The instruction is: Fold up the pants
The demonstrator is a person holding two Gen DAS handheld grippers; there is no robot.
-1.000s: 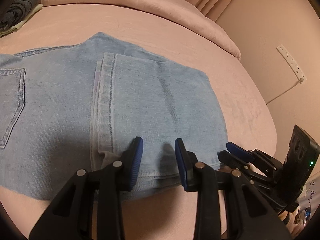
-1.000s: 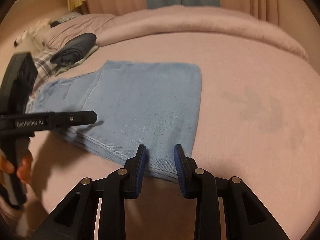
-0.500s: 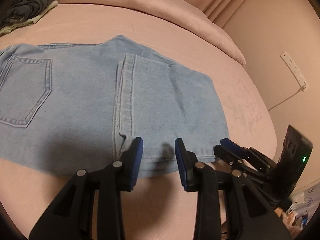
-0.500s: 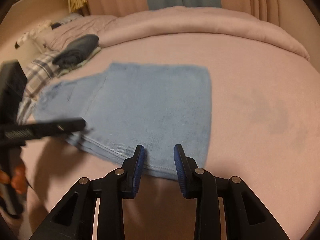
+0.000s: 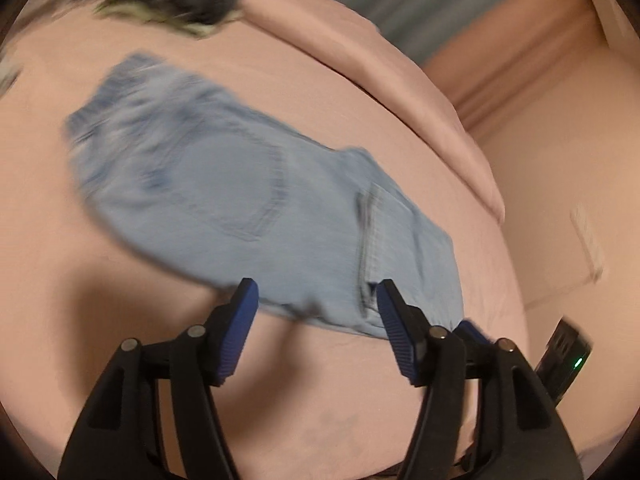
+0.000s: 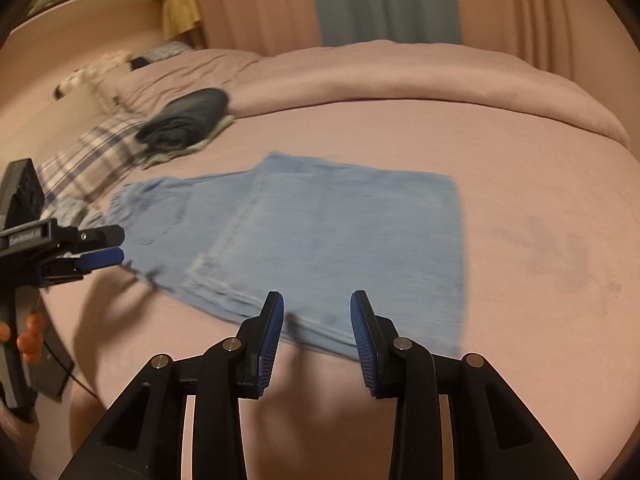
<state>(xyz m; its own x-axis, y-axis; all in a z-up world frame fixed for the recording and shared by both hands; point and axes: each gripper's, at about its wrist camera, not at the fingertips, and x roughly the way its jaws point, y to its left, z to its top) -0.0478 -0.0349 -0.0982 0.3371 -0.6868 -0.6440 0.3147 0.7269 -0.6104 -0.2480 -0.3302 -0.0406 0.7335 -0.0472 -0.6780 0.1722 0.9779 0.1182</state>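
Observation:
Light blue jeans (image 6: 320,232), folded over once, lie flat on the pink bed sheet (image 6: 520,160). In the blurred left wrist view the jeans (image 5: 240,184) show a back pocket. My left gripper (image 5: 316,296) hovers over their near edge; its jaws are opening, with nothing pressed between the pads. It also shows at the left edge of the right wrist view as the left gripper (image 6: 100,246). My right gripper (image 6: 317,304) sits just off the near hem; its jaws are opening slightly and hold nothing. Its blue tip (image 5: 468,326) peeks in beside the left one.
A dark folded clothes pile (image 6: 188,120) and a plaid pillow (image 6: 92,156) lie at the bed's far left. A rolled pink duvet (image 6: 400,80) runs along the far side. A person's fingers (image 6: 28,332) hold the left gripper's handle.
The left gripper has swung sideways along the jeans' near edge and rolled, and its jaws have spread much wider. The right gripper has drawn back a little. The jeans lie as before.

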